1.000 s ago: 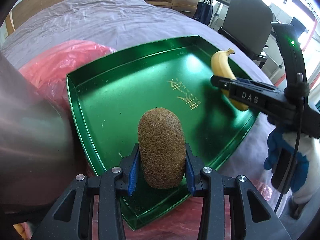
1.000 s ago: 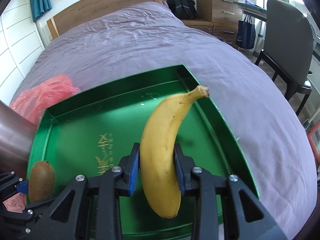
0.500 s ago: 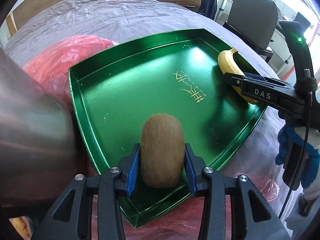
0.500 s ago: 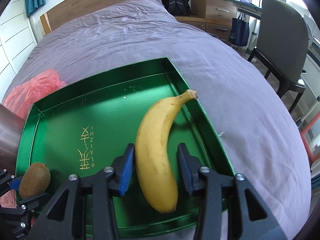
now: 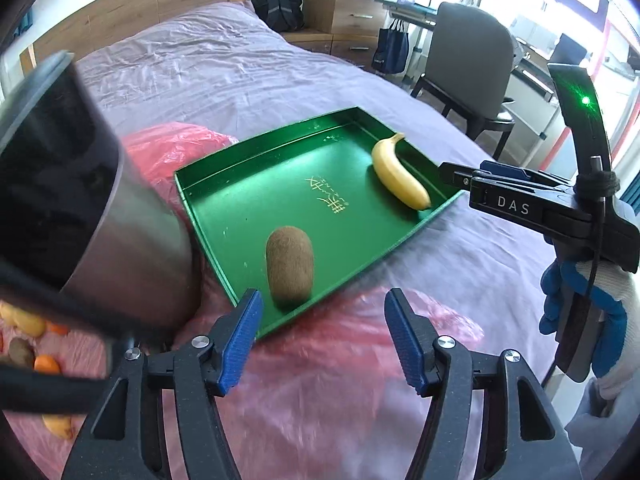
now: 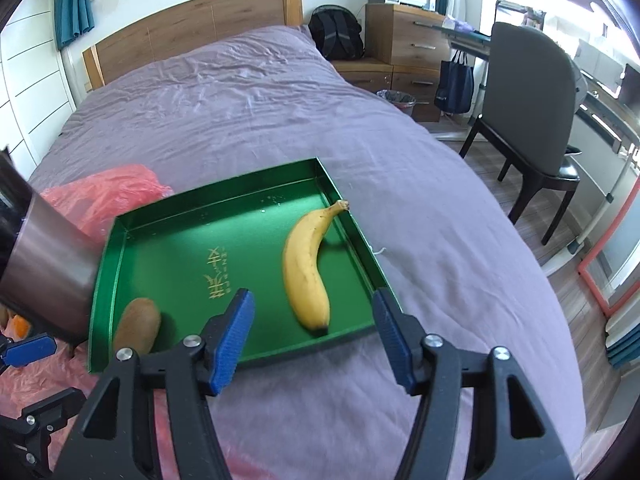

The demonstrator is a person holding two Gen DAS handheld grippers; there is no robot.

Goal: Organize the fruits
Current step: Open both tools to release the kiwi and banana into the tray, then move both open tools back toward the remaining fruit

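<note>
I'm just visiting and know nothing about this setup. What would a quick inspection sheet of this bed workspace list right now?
Surface: purple bedspread, wrinkled.
Job's things: yellow banana and brown fuzzy kiwi lying apart in the green metal tray.
Clutter: red plastic bag under the tray's near edge; metal cylinder beside it; loose fruit at far left.
Grippers: left tool and right tool have just been opening, both empty.
Cables: black cord on the right tool.
Surroundings: grey chair, wooden dresser, black backpack.
</note>
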